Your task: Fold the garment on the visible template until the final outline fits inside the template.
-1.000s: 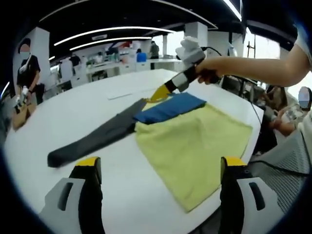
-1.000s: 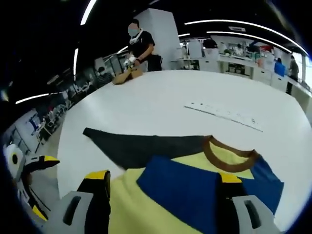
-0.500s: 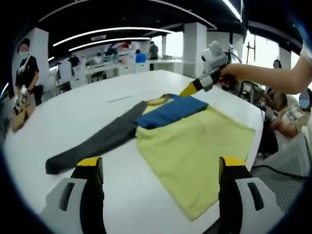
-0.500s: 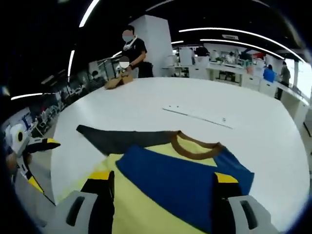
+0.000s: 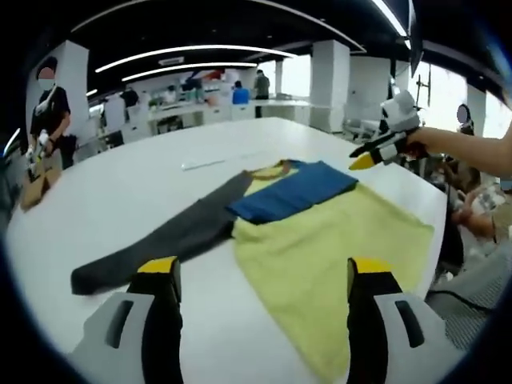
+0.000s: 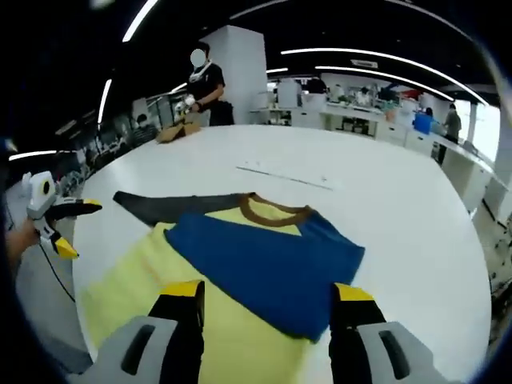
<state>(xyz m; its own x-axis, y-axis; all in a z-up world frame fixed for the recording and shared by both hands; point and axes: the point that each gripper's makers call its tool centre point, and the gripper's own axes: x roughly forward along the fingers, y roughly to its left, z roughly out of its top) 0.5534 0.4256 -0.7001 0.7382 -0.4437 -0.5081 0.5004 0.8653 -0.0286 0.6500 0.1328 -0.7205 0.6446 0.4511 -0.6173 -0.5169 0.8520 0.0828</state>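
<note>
Your left gripper [image 5: 256, 276] hovers over the near edge of the white tabletop [image 5: 120, 180] with its jaws apart and nothing between them. Your right gripper [image 6: 266, 298] does the same at the hem side of the shirt, jaws wide and empty; in the left gripper view you can see it hanging in the air at about 2 o'clock, clear of the cloth.

The long-sleeved shirt [image 5: 336, 248] lies flat just beyond your left jaws, its yellow body spread toward 4 o'clock. One blue sleeve [image 6: 264, 260] is already folded across the chest, lying below the brown collar [image 6: 268, 210]. The dark grey sleeve [image 5: 160, 240] stretches straight out to 9 o'clock, unfolded.

So you are early on: one sleeve is in, and I judge the grey sleeve comes next, then the body needs folding down. I cannot make out a template outline under the garment, so how close the outline is to fitting cannot be judged. A thin pale strip [image 6: 284, 176] lies on the tabletop past the collar, near 12 o'clock. Farther off, a person [image 6: 204, 88] stands at the far edge.
</note>
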